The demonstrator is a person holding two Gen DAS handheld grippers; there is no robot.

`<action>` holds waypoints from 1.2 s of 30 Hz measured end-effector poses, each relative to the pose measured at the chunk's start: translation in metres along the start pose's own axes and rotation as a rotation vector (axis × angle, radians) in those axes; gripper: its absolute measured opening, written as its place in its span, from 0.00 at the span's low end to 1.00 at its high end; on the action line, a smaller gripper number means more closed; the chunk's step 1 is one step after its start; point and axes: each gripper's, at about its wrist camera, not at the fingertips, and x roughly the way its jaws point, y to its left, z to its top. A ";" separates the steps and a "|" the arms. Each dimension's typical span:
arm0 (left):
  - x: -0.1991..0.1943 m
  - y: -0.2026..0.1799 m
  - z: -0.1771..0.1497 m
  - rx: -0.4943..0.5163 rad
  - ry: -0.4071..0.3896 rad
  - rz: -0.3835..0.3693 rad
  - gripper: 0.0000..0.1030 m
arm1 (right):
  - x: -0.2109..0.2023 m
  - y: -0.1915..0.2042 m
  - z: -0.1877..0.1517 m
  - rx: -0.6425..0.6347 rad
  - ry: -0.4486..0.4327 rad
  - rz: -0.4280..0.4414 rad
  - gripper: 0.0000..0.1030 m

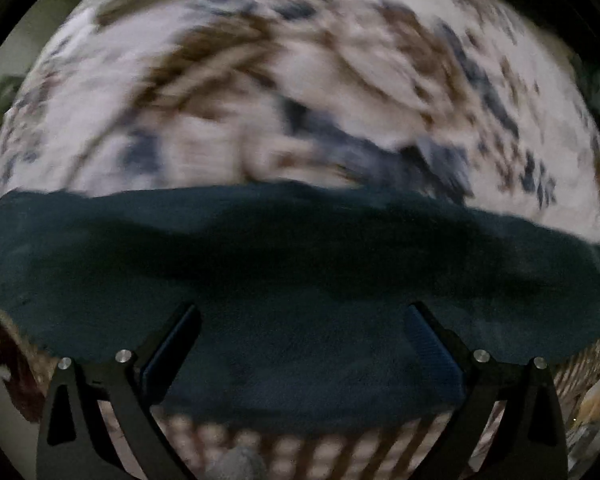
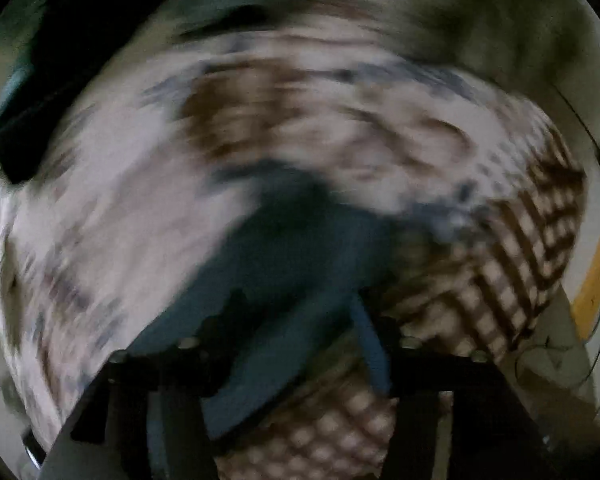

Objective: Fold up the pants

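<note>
I find the pants (image 1: 300,272), dark teal, lying as a broad band across the near part of a floral bedspread (image 1: 340,80), with a checked border of that cover showing at the near edge.

My left gripper (image 1: 300,316) stands released: its jaws are spread wide, both pads over the cloth, nothing pinched between them.

My right gripper (image 2: 296,320) is badly blurred. A strip of the pants (image 2: 292,248) runs between its fingers, but I cannot tell whether they are clenched on it or merely straddling it.

Judgement: the step in hand appears to be taking hold of an edge for a fold. To do it well, I would bring the left pads down on a single hem, close on both layers together, and carry both ends level so the fold lands square.

Containers: none visible in either view; nothing to report as held in one.
</note>
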 end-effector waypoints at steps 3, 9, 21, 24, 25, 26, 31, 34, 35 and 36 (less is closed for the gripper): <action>-0.027 0.053 -0.002 -0.063 -0.048 0.075 1.00 | -0.006 0.075 -0.026 -0.171 0.092 0.084 0.69; -0.020 0.162 0.007 -0.184 -0.039 0.230 1.00 | 0.032 0.292 -0.124 -0.493 0.416 0.341 0.69; 0.034 0.233 0.001 -0.120 0.061 0.130 1.00 | 0.150 0.444 -0.232 -0.737 0.673 0.208 0.69; 0.021 0.244 0.002 -0.178 0.084 0.061 1.00 | 0.134 0.431 -0.241 -0.755 0.679 0.243 0.69; 0.015 0.247 0.006 -0.203 0.079 0.039 1.00 | 0.129 0.426 -0.243 -0.757 0.690 0.256 0.69; 0.009 0.250 0.013 -0.224 0.070 0.021 1.00 | 0.126 0.424 -0.247 -0.764 0.698 0.262 0.68; 0.001 0.253 0.059 -0.243 -0.001 -0.003 1.00 | 0.104 0.412 -0.263 -0.890 0.702 0.254 0.68; 0.026 0.238 0.071 -0.164 0.057 0.032 1.00 | 0.098 0.414 -0.278 -1.006 0.718 0.224 0.68; 0.034 0.234 0.071 -0.133 0.074 0.047 1.00 | 0.098 0.416 -0.283 -1.027 0.720 0.220 0.68; 0.039 0.233 0.070 -0.105 0.085 0.063 1.00 | 0.095 0.415 -0.286 -1.059 0.729 0.215 0.68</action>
